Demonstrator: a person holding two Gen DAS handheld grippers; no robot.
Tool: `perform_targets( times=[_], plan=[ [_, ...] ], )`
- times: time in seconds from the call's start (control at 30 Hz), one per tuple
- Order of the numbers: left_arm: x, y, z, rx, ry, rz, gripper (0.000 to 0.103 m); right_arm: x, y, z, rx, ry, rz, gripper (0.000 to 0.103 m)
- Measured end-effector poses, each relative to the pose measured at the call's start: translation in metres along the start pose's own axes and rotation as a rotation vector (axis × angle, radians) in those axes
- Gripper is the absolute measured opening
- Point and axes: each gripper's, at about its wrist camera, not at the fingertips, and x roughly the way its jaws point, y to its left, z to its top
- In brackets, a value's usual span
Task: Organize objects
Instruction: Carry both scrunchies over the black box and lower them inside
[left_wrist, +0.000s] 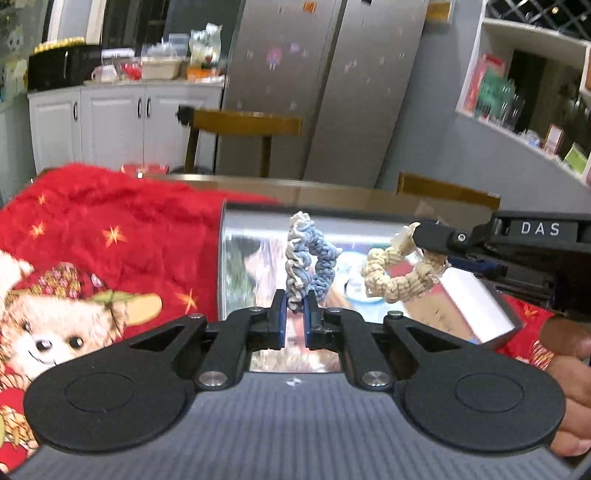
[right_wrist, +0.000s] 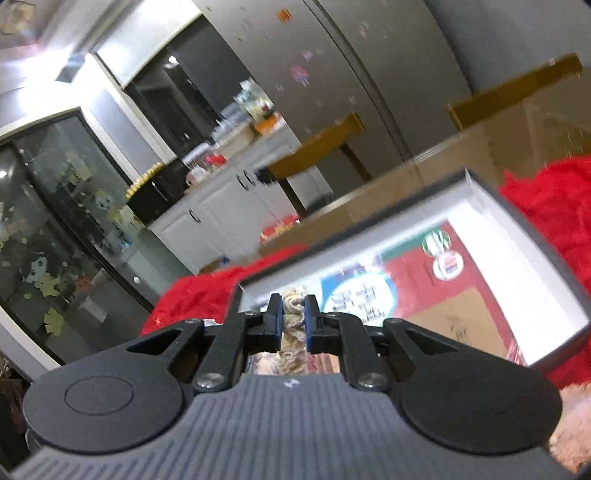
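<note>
A blue-and-white crocheted scrunchie (left_wrist: 309, 254) stands up from the left gripper (left_wrist: 294, 317), whose two blue-padded fingers are clenched on its lower edge, so the ring hangs in the air above an open shallow box (left_wrist: 491, 306) with pale walls and a printed lining. Just to its right, apart from it, a cream crocheted scrunchie (left_wrist: 402, 271) dangles from the tip of the right gripper (left_wrist: 415, 236), which reaches in from the right edge of the left wrist view — its fingers are pinched on the top of the loop. In the right wrist view the same cream yarn (right_wrist: 293, 314) is squeezed between the closed pads, with the box (right_wrist: 480, 199) tilted across the frame ahead. The box rests on a red fleece blanket (left_wrist: 122, 221) scattered with gold stars and a teddy-bear print (left_wrist: 55, 332). A hand (left_wrist: 572, 376) shows at the right edge. Beyond stand wooden chairs (left_wrist: 243, 125), a steel refrigerator (left_wrist: 314, 85), white cabinets (left_wrist: 110, 122) and a cluttered counter.
</note>
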Motion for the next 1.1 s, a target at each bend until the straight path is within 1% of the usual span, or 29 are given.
perform_targets(
  times=[0.1, 0.2, 0.37, 0.47, 0.6, 0.7, 0.77, 0.83, 0.93, 1.1],
  plan=[
    [0.013, 0.001, -0.007, 0.006, 0.03, 0.028, 0.011, 0.006, -0.004, -0.006, 0.01, 0.032, -0.003, 0.014],
    [0.02, 0.002, -0.007, 0.004, 0.055, 0.021, 0.011, 0.008, -0.004, -0.011, 0.004, 0.056, 0.001, 0.014],
    [0.021, -0.005, -0.018, 0.045, 0.045, 0.064, 0.011, 0.009, 0.002, -0.016, -0.023, 0.063, -0.016, 0.014],
    [0.023, -0.006, -0.021, 0.039, 0.063, 0.053, 0.011, 0.011, 0.005, -0.018, -0.033, 0.073, -0.033, 0.014],
    [0.026, -0.006, -0.024, 0.047, 0.072, 0.082, 0.011, 0.012, 0.009, -0.02, -0.047, 0.094, -0.035, 0.014],
    [0.03, -0.002, -0.024, 0.03, 0.094, 0.074, 0.011, 0.013, 0.015, -0.023, -0.09, 0.104, -0.044, 0.014],
    [0.031, -0.001, -0.025, 0.023, 0.098, 0.073, 0.011, 0.015, 0.014, -0.023, -0.09, 0.107, -0.031, 0.014],
    [0.031, -0.001, -0.025, 0.024, 0.097, 0.076, 0.011, 0.017, 0.014, -0.023, -0.098, 0.119, -0.036, 0.014],
    [0.031, 0.0, -0.025, 0.018, 0.1, 0.068, 0.011, 0.017, 0.014, -0.025, -0.118, 0.113, -0.052, 0.014],
    [0.031, 0.0, -0.024, 0.014, 0.107, 0.069, 0.011, 0.021, 0.013, -0.027, -0.121, 0.128, -0.049, 0.014]
  ],
)
